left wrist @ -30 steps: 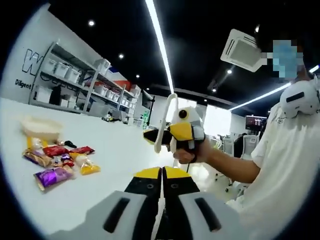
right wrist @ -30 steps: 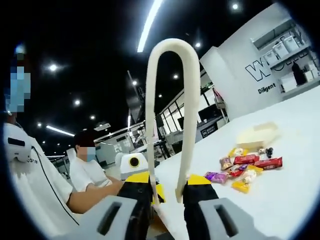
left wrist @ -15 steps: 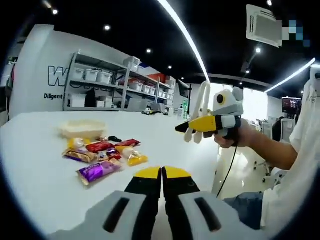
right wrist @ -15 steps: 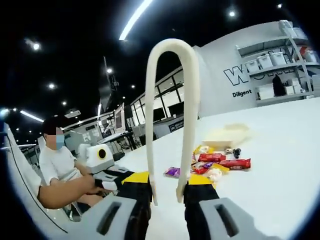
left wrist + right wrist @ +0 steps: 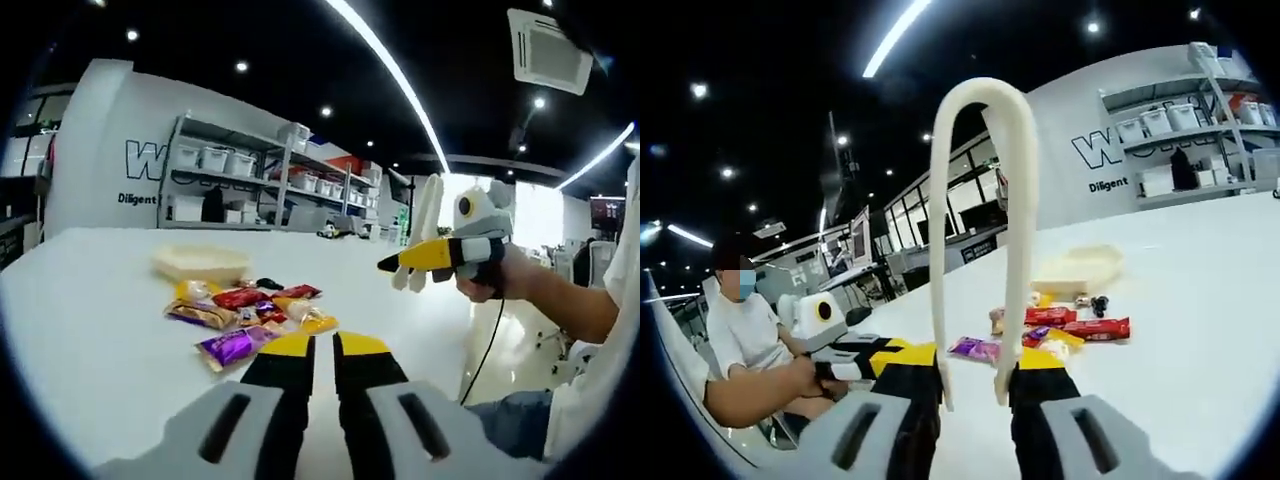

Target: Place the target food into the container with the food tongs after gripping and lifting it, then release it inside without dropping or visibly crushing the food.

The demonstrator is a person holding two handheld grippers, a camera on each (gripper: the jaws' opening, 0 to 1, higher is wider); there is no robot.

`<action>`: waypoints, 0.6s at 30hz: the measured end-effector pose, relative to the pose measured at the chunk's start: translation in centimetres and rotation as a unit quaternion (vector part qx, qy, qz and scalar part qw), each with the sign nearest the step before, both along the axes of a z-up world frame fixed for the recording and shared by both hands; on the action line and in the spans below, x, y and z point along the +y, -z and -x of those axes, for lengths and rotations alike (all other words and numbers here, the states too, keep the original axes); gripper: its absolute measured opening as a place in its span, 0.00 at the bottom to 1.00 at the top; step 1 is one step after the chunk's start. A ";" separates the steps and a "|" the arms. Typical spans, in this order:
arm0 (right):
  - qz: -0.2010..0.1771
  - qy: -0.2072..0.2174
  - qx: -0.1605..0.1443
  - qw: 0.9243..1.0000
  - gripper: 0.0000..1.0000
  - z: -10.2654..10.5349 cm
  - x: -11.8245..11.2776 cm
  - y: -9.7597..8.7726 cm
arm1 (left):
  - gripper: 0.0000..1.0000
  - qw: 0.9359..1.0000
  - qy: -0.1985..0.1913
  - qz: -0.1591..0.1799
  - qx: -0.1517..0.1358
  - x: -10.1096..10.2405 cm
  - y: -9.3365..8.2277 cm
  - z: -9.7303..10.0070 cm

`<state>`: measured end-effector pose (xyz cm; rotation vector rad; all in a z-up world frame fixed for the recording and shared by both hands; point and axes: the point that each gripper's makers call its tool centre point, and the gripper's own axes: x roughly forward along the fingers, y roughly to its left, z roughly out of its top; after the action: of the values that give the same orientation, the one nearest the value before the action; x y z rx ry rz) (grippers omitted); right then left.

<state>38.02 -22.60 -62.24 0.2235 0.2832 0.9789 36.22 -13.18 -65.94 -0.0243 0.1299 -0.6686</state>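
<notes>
On the white surface (image 5: 90, 330) our container (image 5: 202, 263) sits behind wrapped snacks (image 5: 248, 312); right claw (image 5: 974, 388) grips tongs (image 5: 978, 210), left claw (image 5: 322, 352) clenched.

Tongs (image 5: 980, 240) cream-white, container (image 5: 203, 262) pale cream, table (image 5: 90, 340) white. Snack packs: purple (image 5: 236, 346), red (image 5: 240, 297), yellow (image 5: 318, 324), one looks gold-brown (image 5: 200, 316). Grippers' jaws black with yellow tips.

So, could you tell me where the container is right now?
In the left gripper view the container sits on the white table, left of centre, just behind the snack packets.
</notes>
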 end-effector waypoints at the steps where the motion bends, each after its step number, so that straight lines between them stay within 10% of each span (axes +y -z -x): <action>1: 0.000 0.001 0.000 1.000 0.21 0.0 0.0 0.1 | 0.09 1.000 0.003 0.009 0.003 -0.3 0.0 0.0; 12: 0.004 0.018 0.017 1.000 0.22 -0.6 -0.4 0.8 | 0.38 0.995 -0.092 -0.032 -0.001 2.9 0.9 -2.6; 18: 0.018 0.034 0.025 0.999 0.22 -1.7 -0.1 0.9 | 0.44 0.997 -0.080 -0.017 -0.003 3.1 -0.6 -2.2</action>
<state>39.68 -22.70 -63.12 0.2248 0.3370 0.9021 38.38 -10.07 -65.31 0.0002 0.1323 -0.5062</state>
